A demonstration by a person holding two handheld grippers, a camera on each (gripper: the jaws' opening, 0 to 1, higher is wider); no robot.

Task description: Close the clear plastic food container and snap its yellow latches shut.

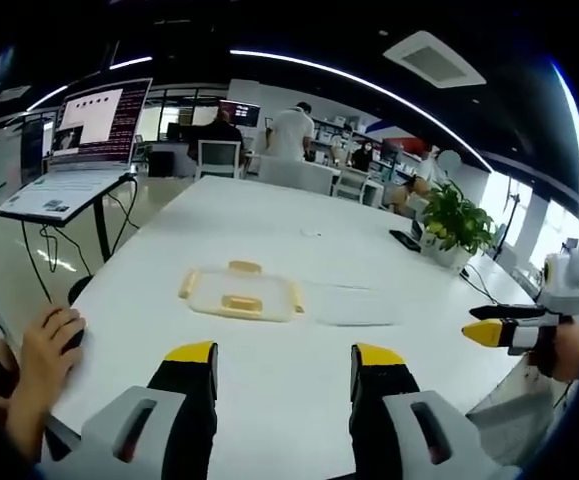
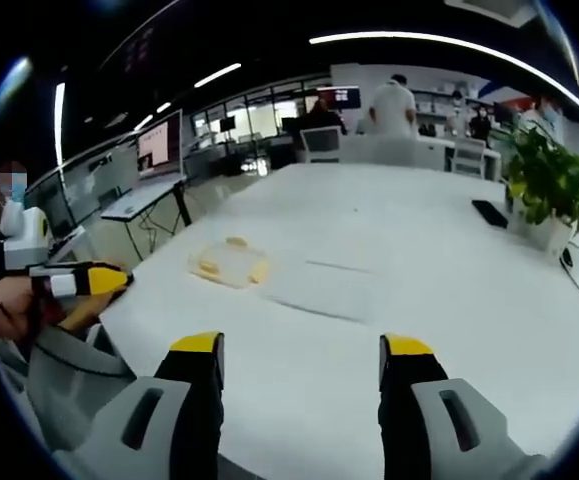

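The clear plastic container [image 1: 241, 293] with yellow latches lies low on the white table [image 1: 269, 400], ahead of my left gripper [image 1: 284, 355]. That gripper's jaws stand wide open with nothing between them. A flat clear sheet, probably the lid [image 1: 354, 303], lies just right of the container. My right gripper [image 1: 499, 330] hovers at the table's right edge. In the right gripper view the container [image 2: 231, 265] and the clear lid [image 2: 334, 285] sit ahead and to the left. My right gripper [image 2: 302, 345] is open and empty. The left gripper [image 2: 84, 280] shows at the left edge.
A laptop on a stand [image 1: 79, 150] is off the table's left side. A potted plant [image 1: 454, 225] and a dark phone [image 1: 406, 240] sit at the far right of the table. A person's hand [image 1: 44, 350] rests at the near left. People and chairs are at the back.
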